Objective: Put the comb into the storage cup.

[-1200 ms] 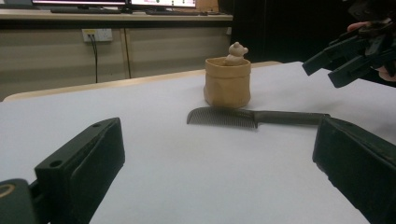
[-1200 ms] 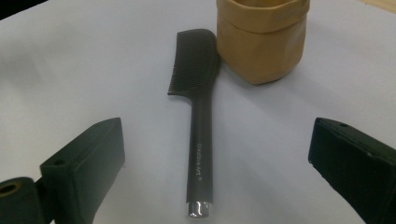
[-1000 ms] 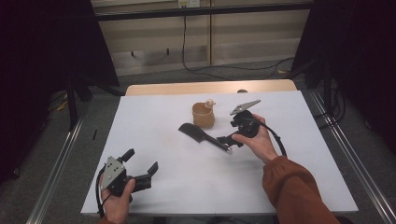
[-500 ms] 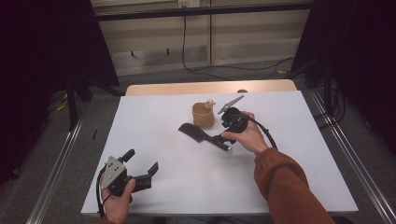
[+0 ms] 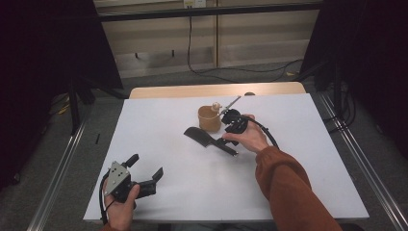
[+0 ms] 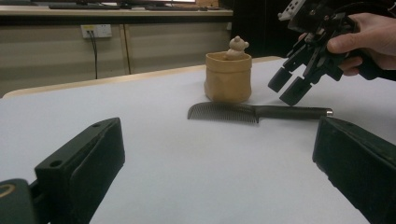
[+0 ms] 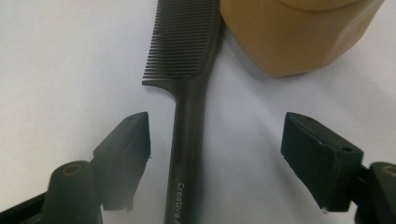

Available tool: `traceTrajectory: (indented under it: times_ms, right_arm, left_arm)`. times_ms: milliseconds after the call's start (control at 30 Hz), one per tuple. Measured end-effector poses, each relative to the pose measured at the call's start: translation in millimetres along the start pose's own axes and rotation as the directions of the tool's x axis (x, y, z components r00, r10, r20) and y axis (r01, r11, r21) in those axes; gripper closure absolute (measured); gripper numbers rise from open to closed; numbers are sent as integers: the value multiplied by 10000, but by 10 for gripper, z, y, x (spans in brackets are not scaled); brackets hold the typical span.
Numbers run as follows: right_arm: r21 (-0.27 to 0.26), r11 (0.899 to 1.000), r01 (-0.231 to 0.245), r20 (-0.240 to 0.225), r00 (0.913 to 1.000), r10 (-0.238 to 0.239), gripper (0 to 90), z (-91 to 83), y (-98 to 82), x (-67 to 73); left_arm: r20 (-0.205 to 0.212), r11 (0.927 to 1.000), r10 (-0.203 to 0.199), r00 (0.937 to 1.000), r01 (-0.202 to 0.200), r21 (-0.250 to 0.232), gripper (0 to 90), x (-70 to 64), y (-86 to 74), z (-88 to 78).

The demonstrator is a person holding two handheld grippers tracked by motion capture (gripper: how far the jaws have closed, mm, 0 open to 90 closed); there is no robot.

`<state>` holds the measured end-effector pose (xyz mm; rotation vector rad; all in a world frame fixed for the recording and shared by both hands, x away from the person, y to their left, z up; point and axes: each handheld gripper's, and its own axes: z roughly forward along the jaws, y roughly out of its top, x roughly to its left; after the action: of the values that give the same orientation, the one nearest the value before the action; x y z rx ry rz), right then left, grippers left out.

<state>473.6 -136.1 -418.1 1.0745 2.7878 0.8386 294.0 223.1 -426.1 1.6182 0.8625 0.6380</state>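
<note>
A black comb [image 5: 207, 138] lies flat on the white table [image 5: 298, 183], its teeth end beside a tan pot [image 5: 209, 119] with a small bear figure in it. My right gripper [image 5: 227, 133] hangs just above the comb's handle [image 7: 191, 116], pointing down. Its jaws have just been closing; the handle runs between them, nearer the left pad, and neither pad touches it. In the left gripper view the comb [image 6: 254, 112] and pot [image 6: 228, 77] sit ahead, with the right gripper [image 6: 287, 86] over the handle end. My left gripper [image 5: 144, 166] rests open at the front left, nothing between its jaws.
A wooden strip [image 5: 216, 90] borders the table's far edge. The right gripper's cable [image 5: 267, 132] loops over the table to the right of the hand. Metal rails [image 5: 356, 163] run along both sides of the table.
The right gripper has moved left and slightly down, from right of the pot to over the comb's handle, and its jaws have narrowed. The left gripper has stayed put.
</note>
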Motion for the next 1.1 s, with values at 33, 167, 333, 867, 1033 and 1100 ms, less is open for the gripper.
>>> traceTrajectory:
  times_ms: [33, 167, 333, 867, 1033, 1100]
  right_arm:
    - [147, 9999, -59, -64, 10000, 60, 240, 18, 12, -6]
    - [504, 9987, 17, -217, 9998, -6, 301, 76, 62, 4]
    - [925, 9954, 246, -191, 9996, -229, 395, 128, 119, 26]
    - [1501, 9868, 600, -111, 9982, -590, 570, 199, 191, 79]
    - [1742, 9814, 806, -144, 9967, -793, 601, 243, 190, 105]
    - [1782, 9804, 838, -92, 9965, -835, 611, 243, 193, 108]
  left_arm:
    - [6, 10000, -59, 10000, 59, -25, 23, -1, -1, 4]
    - [20, 10000, -8, 10000, 8, 8, 23, 2, -2, 5]
    - [-1, 10000, -5, 10000, 5, 25, 23, 6, -4, 2]
    - [46, 9999, 124, 9999, -124, 83, 23, -3, -5, 6]
    - [69, 9999, 114, 9999, -115, 105, 23, -6, -5, 8]
    - [45, 9999, 98, 9999, -98, 92, 23, -6, -5, 8]
